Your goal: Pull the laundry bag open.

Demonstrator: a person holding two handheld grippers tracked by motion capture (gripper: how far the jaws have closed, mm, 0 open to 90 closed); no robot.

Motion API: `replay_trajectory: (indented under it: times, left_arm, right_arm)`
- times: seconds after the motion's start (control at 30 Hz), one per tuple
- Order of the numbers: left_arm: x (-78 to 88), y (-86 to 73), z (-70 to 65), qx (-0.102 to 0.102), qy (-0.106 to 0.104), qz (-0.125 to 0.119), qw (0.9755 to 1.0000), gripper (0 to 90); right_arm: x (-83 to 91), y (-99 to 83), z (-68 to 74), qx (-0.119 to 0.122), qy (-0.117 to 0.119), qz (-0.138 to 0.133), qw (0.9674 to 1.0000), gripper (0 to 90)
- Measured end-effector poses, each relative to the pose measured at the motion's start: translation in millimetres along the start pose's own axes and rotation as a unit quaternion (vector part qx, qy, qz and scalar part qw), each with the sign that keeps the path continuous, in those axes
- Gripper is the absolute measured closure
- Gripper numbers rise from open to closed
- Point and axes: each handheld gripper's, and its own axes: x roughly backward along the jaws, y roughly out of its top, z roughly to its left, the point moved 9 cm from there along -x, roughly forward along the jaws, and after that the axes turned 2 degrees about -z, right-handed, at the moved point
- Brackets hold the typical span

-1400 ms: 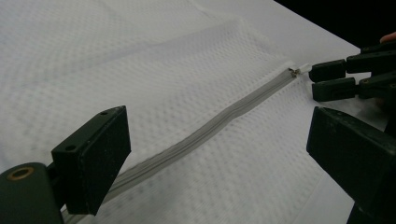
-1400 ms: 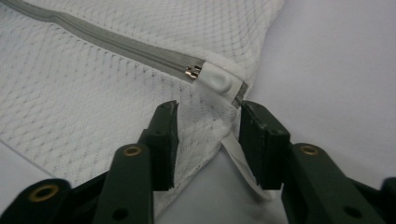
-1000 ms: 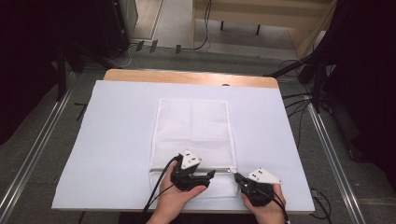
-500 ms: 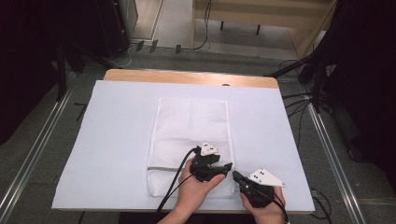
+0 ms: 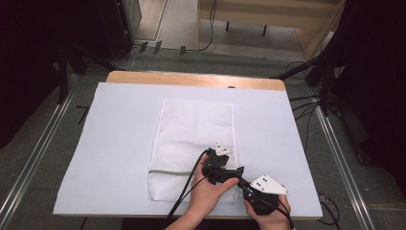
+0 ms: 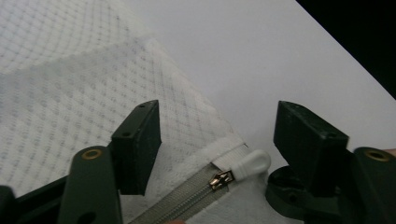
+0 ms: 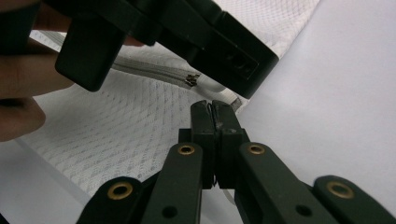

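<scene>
Left gripper [image 6: 217, 140] moved right, jaws wide over zipper pull [image 6: 224, 178] — right gripper [image 7: 215, 112] pinches bag edge [image 7: 229, 103].

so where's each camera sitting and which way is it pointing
High view: fixed above the person's side, looking forward and down on the table; both hands, left gripper and right gripper show.
Left gripper view: rides the left gripper, looks along its open jaws at the zipper slider on the mesh bag.
Right gripper view: rides the right gripper, shut on the bag's edge; fingers above.
Both gripper views share the zipper slider.
</scene>
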Motion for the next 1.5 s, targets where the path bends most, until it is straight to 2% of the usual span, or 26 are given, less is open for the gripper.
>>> replay_trajectory:
  times: [0.03,0.1,0.17,0.3,0.47,0.57,0.6,0.7,0.87,1.17,1.27,1.5]
  left_arm:
    - [0.0,0.0,0.0,0.0,0.0,0.0,1.0,40.3]
    - [0.5,-0.7,-1.4,0.002,-0.01,0.002,0.9999,42.5]
    - [3.2,1.0,-1.3,0.013,-0.02,-0.003,0.9997,49.7]
    - [7.0,1.2,-0.5,0.012,-0.027,-0.001,0.9996,54.6]
    - [8.1,1.6,0.3,0.012,-0.03,0.0,0.9995,53.9]
    - [6.4,1.6,-0.4,0.015,-0.03,0.001,0.9994,46.8]
    - [3.3,-0.8,-0.6,0.014,-0.027,0.009,0.9995,44.7]
    - [1.5,-2.6,-0.4,0.014,-0.024,0.013,0.9995,43.8]
    - [7.6,-0.5,1.4,0.021,-0.034,0.009,0.9992,53.4]
    - [20.9,-3.3,7.0,0.032,-0.054,0.004,0.998,60.4]
    - [25.3,-8.2,9.4,0.039,-0.071,0.006,0.9967,68.4]
    - [28.4,-12.8,14.0,0.044,-0.084,0.009,0.9955,79.7]
  right_arm:
    - [0.0,0.0,0.0,0.0,0.0,0.0,1.0,90.0]
    - [0.2,0.6,-0.4,0.001,-0.002,-0.003,1.0,90.0]
    - [0.5,0.9,0.0,0.003,-0.003,-0.004,1.0,90.0]
    - [0.6,0.7,-0.8,0.005,-0.005,-0.003,1.0,90.0]
    - [0.3,0.7,-2.4,0.004,-0.006,-0.003,1.0,90.0]
    - [0.1,0.8,-1.5,0.007,-0.008,-0.002,0.9999,90.0]
    - [0.1,0.9,-1.0,0.008,-0.007,-0.003,0.9999,90.0]
    - [0.3,0.9,-1.2,0.007,-0.007,-0.003,0.9999,90.0]
    - [0.1,0.2,-2.5,0.007,-0.007,-0.001,1.0,90.0]
    - [0.2,0.5,-6.0,0.004,-0.01,-0.002,0.9999,90.0]
    - [0.8,1.1,-6.6,0.001,-0.01,-0.003,0.9999,90.0]
    - [2.1,2.8,-6.9,-0.006,-0.007,-0.009,0.9999,90.0]
